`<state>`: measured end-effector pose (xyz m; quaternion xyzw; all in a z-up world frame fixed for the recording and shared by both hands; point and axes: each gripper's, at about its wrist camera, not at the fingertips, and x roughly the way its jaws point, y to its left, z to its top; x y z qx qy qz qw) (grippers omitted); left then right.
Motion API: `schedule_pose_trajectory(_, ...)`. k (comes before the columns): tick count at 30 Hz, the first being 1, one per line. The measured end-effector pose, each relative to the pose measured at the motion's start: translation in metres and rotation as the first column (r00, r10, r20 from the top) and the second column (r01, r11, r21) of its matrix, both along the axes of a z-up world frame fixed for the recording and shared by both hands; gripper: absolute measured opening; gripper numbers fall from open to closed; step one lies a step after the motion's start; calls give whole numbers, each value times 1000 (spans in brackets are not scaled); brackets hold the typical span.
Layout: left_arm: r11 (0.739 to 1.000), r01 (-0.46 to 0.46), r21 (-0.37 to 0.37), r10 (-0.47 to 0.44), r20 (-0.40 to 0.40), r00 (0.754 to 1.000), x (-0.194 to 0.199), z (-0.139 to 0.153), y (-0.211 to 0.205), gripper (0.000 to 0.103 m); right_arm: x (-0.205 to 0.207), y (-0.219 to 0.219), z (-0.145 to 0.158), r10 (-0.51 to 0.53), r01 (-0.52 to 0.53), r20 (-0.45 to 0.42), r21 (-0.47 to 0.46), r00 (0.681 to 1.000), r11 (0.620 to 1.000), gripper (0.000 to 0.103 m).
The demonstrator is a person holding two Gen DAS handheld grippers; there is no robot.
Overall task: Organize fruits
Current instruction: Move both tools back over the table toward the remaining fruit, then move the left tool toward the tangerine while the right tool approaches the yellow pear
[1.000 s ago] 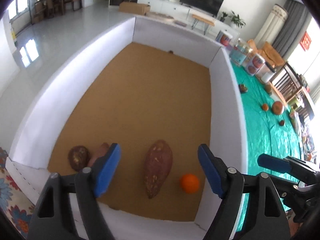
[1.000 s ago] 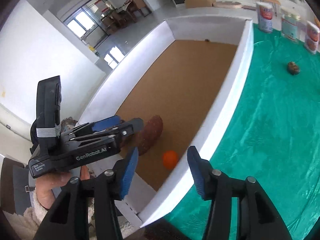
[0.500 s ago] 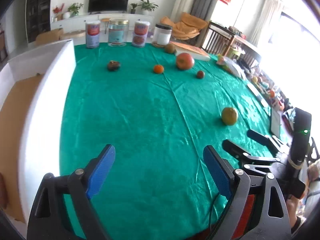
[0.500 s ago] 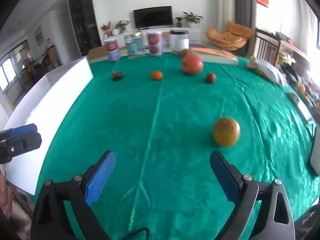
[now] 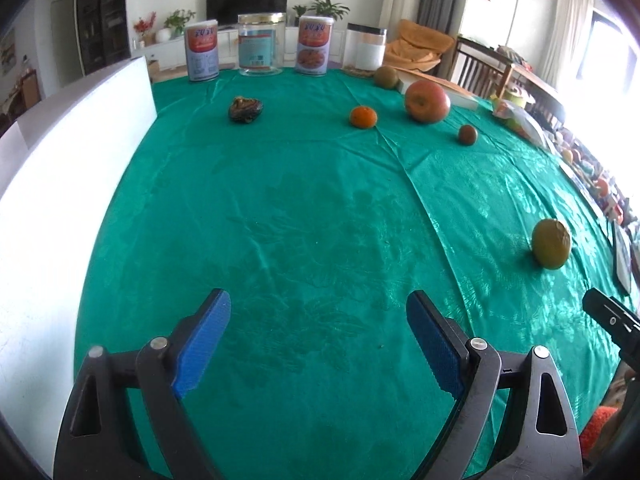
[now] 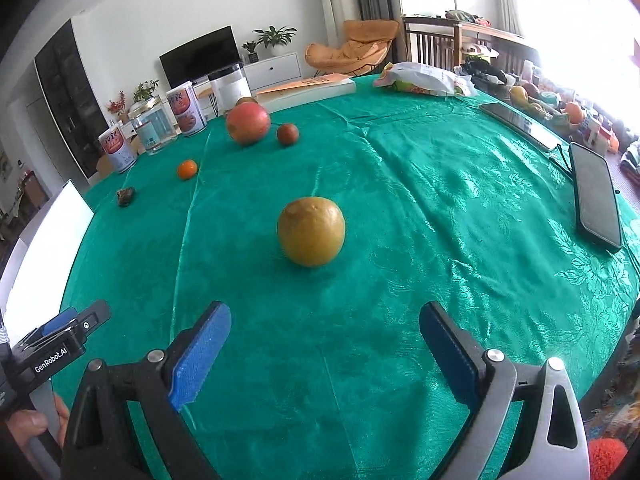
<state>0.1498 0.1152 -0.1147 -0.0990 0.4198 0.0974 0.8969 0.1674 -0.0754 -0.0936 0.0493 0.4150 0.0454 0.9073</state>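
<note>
Fruits lie on a green tablecloth [image 5: 304,216]. A yellow-green round fruit [image 6: 311,231] sits just ahead of my open, empty right gripper [image 6: 325,344]; it also shows at the right of the left wrist view [image 5: 551,243]. Farther back are a small orange [image 5: 363,117], a big red apple [image 5: 426,96], a small dark red fruit [image 5: 467,134], a dark wrinkled fruit [image 5: 245,109] and a brownish fruit [image 5: 386,77]. My left gripper [image 5: 318,340] is open and empty above bare cloth. The white box wall [image 5: 60,168] stands to the left.
Two tins [image 5: 202,49], a glass jar [image 5: 260,45] and a white jar [image 5: 365,46] line the far edge. A book [image 6: 308,87], a bag [image 6: 424,77], a phone [image 6: 596,196] and a tablet [image 6: 524,124] lie at the right.
Both grippers have swung away from the box with its sweet potato and orange, rightward over the green cloth. The right gripper has come nearer the yellow-green fruit.
</note>
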Motion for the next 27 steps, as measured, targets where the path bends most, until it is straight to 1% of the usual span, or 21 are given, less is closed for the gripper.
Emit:
schedule_pose_trajectory(4,1000,-5,-4,5,-30,1000,-1,-14,0,91,1,-1,-3,-14,14,-1,-11,1000,1000,95)
schedule_pose_trajectory(5,1000,-6,20,7,-14,1000,-4,-13,-2,91,1,-1,-3,-16,16,-1,-14,1000,1000,95)
schedule_pose_trajectory(6,999,-4,32,4,-14,1000,-4,-13,-3,91,0,0,-4,-17,17,-2,-17,1000,1000,95)
schedule_pose_trajectory(8,999,8,37,-7,-28,1000,-2,-15,-5,91,0,0,-4,-20,20,-2,-24,1000,1000,95)
schedule_pose_trajectory(12,998,23,50,-20,-45,999,0,-16,-8,95,0,2,-4,-22,22,6,-33,1000,999,95)
schedule_pose_trajectory(15,997,26,71,-22,-58,998,3,-17,-12,96,0,1,-4,-24,24,6,-35,1000,999,95)
schedule_pose_trajectory(19,997,29,72,-25,-61,998,1,-17,-11,97,-2,1,-2,-27,28,13,-29,1000,999,95)
schedule_pose_trajectory(22,997,29,73,-25,-62,998,2,-17,-12,97,-5,0,2,-28,28,38,-21,999,999,95)
schedule_pose_trajectory(27,997,29,72,-24,-61,998,2,-17,-12,97,-17,0,14,-16,17,116,-7,993,1000,95)
